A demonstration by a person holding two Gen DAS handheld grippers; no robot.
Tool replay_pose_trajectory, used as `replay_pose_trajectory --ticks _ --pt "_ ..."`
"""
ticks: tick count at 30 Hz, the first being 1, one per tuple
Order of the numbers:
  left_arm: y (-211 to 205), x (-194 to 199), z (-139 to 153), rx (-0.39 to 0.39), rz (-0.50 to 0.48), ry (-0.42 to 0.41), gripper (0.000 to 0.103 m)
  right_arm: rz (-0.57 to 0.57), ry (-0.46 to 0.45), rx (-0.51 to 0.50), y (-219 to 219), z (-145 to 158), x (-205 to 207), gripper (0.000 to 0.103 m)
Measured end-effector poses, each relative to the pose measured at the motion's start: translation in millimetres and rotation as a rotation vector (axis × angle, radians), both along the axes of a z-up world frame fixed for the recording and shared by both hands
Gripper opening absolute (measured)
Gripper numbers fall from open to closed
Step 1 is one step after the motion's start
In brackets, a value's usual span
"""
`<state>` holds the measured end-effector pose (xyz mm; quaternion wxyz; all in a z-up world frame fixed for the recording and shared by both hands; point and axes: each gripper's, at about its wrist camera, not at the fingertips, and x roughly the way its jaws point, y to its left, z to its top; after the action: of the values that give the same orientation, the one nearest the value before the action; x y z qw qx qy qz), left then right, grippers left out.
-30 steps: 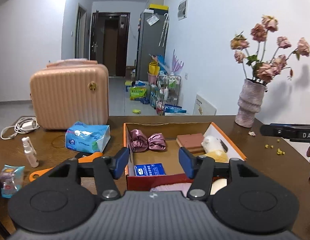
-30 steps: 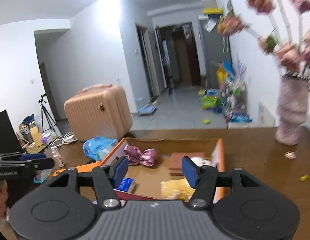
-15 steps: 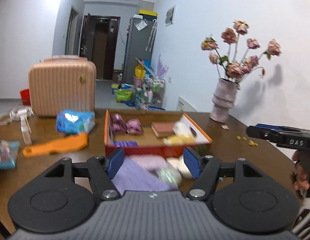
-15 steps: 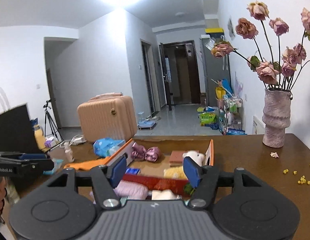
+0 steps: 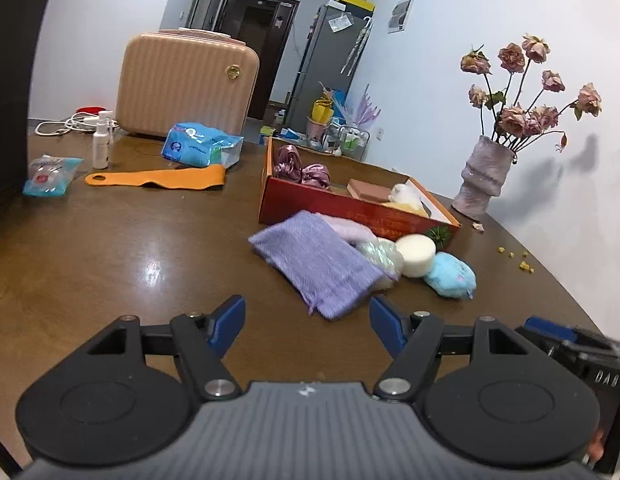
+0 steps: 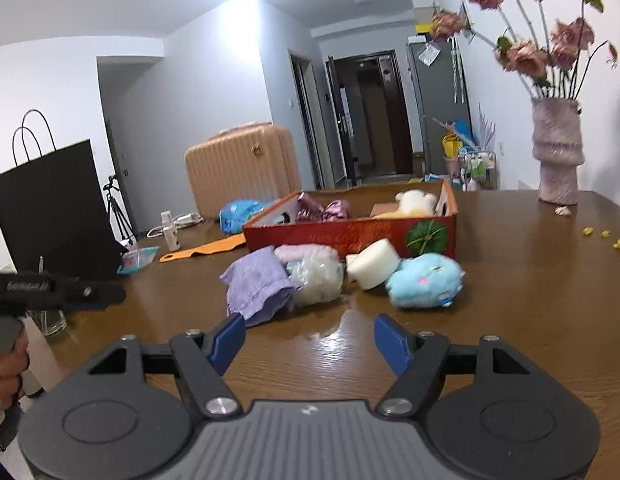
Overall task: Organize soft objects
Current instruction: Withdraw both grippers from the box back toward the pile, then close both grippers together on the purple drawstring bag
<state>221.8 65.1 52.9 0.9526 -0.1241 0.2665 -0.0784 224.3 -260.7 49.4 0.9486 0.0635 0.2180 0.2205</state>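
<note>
A pile of soft things lies on the brown table in front of an orange-red box (image 5: 350, 210) (image 6: 350, 236): a purple cloth (image 5: 318, 262) (image 6: 255, 280), a pale pink cloth (image 6: 305, 252), a whitish crinkly bundle (image 6: 316, 276), a cream round sponge (image 5: 416, 254) (image 6: 374, 258) and a blue plush (image 5: 450, 276) (image 6: 424, 280). The box holds pink scrunchies (image 5: 301, 168), a brown block and a white-yellow plush (image 6: 416, 202). My left gripper (image 5: 307, 322) hangs low just short of the purple cloth, jaws opening, nothing between them. My right gripper (image 6: 310, 338) faces the pile, jaws opening, also empty.
A pink ribbed case (image 5: 185, 84), a blue tissue pack (image 5: 201, 144), an orange flat tool (image 5: 157, 179), a spray bottle (image 5: 101, 140) and a small blue packet (image 5: 49, 174) lie at the left. A vase of dried roses (image 5: 486, 178) stands right. A black paper bag (image 6: 53, 208) stands far left.
Both grippers have pulled back from over the box and sunk toward the table, jaws spreading. The soft pile in front of the box has come into full view.
</note>
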Motion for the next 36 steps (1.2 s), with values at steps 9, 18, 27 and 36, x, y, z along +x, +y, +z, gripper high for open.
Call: replay_pose_trajectory --ticks 9,18,27,36 --pt "8.1 121.3 -28.6 0.098 -0.109 0.033 0.084 0.029 0.139 0.01 67.5 -34.0 78.7 0.07" --pt "23.3 216.0 -62.7 -0.077 -0.266 0.155 0.063 -0.025 0.247 0.126 106.2 -57.5 148.2 0.044" --pt "27.6 137.9 -51.0 -0.192 -0.235 0.142 0.036 0.129 0.225 0.107 91.2 -39.2 121.7 0.01" --pt "-42.2 31.0 -56.8 -0.21 -0.228 0.179 0.03 0.114 0.24 0.002 28.2 -25.7 56.3 0.01"
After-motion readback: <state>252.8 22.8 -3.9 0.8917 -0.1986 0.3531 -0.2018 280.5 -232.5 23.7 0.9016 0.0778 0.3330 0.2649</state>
